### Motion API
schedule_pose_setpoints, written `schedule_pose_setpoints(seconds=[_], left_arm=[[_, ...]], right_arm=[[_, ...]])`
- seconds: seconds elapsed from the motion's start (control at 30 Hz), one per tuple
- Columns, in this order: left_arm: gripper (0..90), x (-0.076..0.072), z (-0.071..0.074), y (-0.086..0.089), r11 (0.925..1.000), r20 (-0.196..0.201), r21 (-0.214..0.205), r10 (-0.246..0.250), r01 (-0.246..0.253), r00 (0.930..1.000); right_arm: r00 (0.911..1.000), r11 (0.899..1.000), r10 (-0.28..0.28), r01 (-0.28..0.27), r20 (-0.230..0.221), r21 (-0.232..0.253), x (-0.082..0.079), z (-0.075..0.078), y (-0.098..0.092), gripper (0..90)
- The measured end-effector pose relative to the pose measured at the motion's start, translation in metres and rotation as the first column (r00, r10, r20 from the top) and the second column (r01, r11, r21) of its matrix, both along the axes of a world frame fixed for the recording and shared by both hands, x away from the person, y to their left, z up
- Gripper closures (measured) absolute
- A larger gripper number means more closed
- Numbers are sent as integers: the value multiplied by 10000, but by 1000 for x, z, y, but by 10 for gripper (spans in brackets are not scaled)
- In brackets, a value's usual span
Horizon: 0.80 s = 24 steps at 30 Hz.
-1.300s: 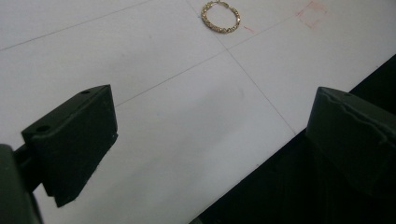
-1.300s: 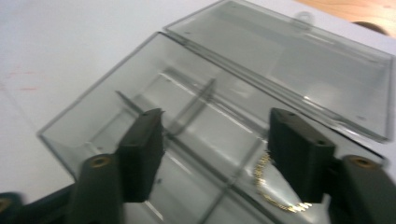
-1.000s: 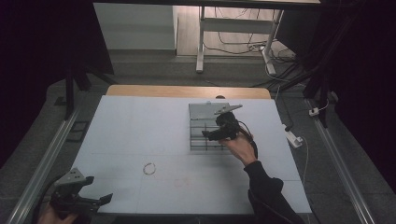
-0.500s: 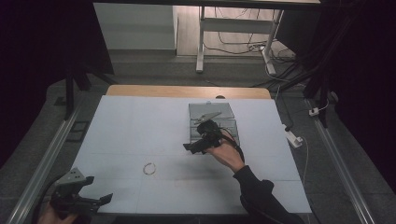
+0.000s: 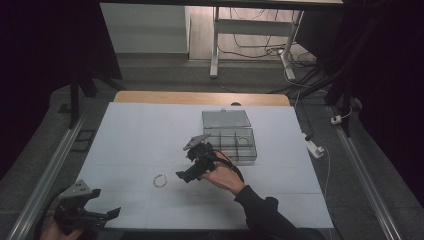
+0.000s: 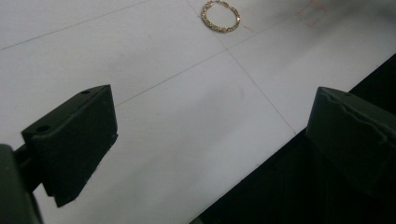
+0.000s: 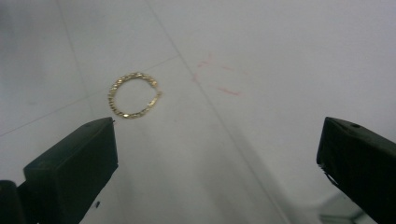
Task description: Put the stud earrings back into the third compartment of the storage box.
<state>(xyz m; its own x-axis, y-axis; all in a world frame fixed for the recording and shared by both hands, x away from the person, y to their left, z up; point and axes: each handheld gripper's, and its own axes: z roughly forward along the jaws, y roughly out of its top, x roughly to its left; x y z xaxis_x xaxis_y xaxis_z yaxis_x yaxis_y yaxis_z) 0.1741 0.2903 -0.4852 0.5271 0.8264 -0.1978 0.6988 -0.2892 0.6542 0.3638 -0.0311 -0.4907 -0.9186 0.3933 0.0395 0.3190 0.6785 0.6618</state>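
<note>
Near left corner of the table (image 5: 130,125): left gripper (image 5: 107,214), jaws apart and empty. Mid-table: gold chain bracelet (image 5: 160,180) lying flat, right gripper (image 5: 182,176) just right of it, jaws wide, just opened, nothing between. Farther right: open clear compartment box (image 5: 231,142). No legible writing.

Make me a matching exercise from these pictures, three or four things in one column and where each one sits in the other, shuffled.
Things:
1. gold bracelet
2. clear compartment box
3. left gripper
4. right gripper

Places:
A. at the near left corner of the white table, jaws open
B. lying loose on the white surface, left of the hand
C. right of centre, lid open towards the far side
D. above the middle of the table, jaws open, pointing towards the bracelet

Pairs: 1-B, 2-C, 3-A, 4-D
</note>
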Motion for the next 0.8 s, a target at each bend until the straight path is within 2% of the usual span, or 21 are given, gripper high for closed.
schedule_pose_setpoints(seconds=[0.13,0.4,0.57,0.73,0.8], left_arm=[[20,0,0,0,10000,-5,1,0,0,10000],[20,0,0,0,10000,-12,-3,3,-3,10000],[20,0,0,0,10000,-18,-21,5,-5,10000],[19,0,0,0,10000,-21,-21,6,-6,10000],[20,0,0,0,10000,-24,-20,5,-5,10000]], right_arm=[[9990,9990,438,-438,-99,-63,-8,-6,13,0],[9953,9962,869,-870,-423,-15,-21,-16,39,0],[9908,9906,1295,-1310,-387,-385,-30,-25,55,0],[9883,9864,1499,-1515,-284,-641,-35,-31,66,77],[9871,9854,1583,-1595,-243,-592,-36,-33,69,137]])
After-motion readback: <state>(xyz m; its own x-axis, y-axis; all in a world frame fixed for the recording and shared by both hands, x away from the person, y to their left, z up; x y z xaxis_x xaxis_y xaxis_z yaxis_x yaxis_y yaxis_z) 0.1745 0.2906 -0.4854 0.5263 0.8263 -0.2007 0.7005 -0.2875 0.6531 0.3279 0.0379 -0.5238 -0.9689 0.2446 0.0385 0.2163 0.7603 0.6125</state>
